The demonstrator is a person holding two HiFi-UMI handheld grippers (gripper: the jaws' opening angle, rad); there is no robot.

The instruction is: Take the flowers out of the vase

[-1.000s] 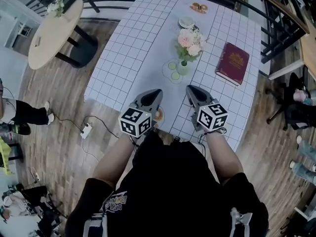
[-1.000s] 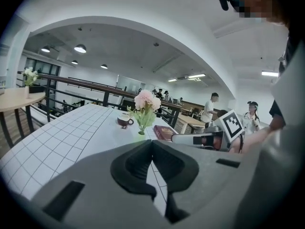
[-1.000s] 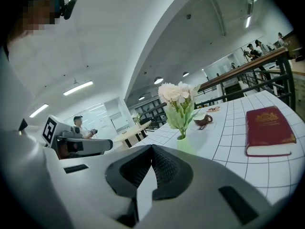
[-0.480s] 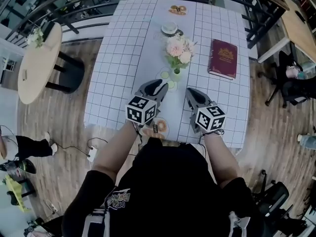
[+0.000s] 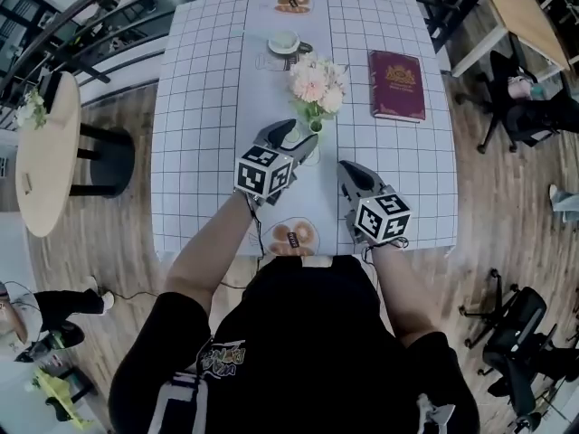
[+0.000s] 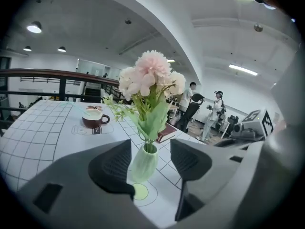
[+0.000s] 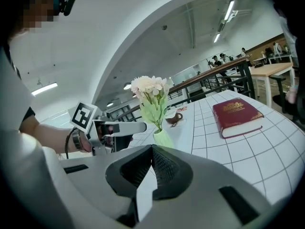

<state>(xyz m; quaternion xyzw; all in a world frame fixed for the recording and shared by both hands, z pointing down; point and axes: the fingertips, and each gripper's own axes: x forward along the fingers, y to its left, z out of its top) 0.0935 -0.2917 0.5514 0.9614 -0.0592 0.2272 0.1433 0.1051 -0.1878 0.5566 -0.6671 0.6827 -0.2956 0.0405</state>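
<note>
Pink and cream flowers [image 5: 317,78] stand in a small pale green vase [image 5: 314,127] on the white checked table [image 5: 199,107]. My left gripper [image 5: 291,136] sits just in front of the vase, and its jaws have just been opening. In the left gripper view the vase [image 6: 144,162] shows in the gap of the left gripper [image 6: 151,168], and neither pad touches it; the flowers [image 6: 150,78] rise above. My right gripper [image 5: 349,170] hangs nearer the table's front edge. It is shut and empty [image 7: 151,168], with the vase [image 7: 163,138] ahead on the left.
A red book [image 5: 395,84] lies right of the vase. A cup on a saucer [image 5: 283,42] and a plate of pastries [image 5: 292,4] sit farther back, a small plate [image 5: 294,236] at the front edge. A round table [image 5: 41,152] stands left, chairs right.
My left gripper has moved forward to the vase and its jaws have gone from shut to open. The right gripper has sunk slightly and stayed shut. The head view has moved closer over the table.
</note>
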